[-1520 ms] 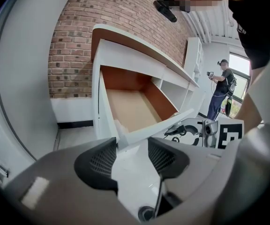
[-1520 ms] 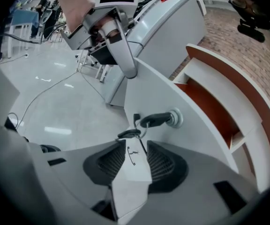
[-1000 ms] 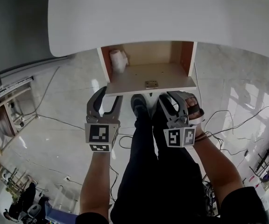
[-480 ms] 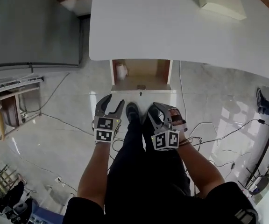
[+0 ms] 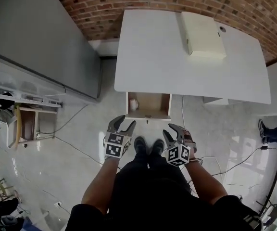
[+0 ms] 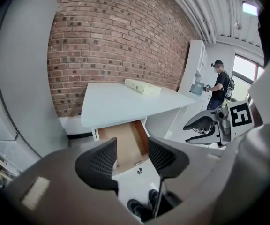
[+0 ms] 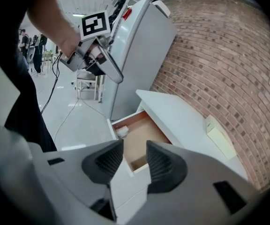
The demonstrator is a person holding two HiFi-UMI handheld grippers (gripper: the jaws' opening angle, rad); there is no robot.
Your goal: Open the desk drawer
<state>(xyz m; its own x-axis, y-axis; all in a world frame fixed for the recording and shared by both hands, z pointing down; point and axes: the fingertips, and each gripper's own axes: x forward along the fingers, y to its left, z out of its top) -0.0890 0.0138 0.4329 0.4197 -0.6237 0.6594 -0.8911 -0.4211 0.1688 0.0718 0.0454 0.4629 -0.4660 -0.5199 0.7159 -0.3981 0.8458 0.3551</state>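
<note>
drawer [image 5: 148, 106] sits pulled out under desk [image 5: 177, 57], ahead of and below both tools, well apart. left gripper [image 5: 126, 121] released, empty. right gripper [image 5: 170, 130] jaws just narrowed slightly, nothing between. looks done; keep both clear, no more pulling.

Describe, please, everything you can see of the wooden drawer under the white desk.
The wooden drawer stands pulled out from under the white desk, level and open. Its floor looks like pale wood, its side walls reddish-brown, its front white, with a small metal fitting at the middle of the front edge. A small white object lies in a back corner. Nothing else touches it.
</note>
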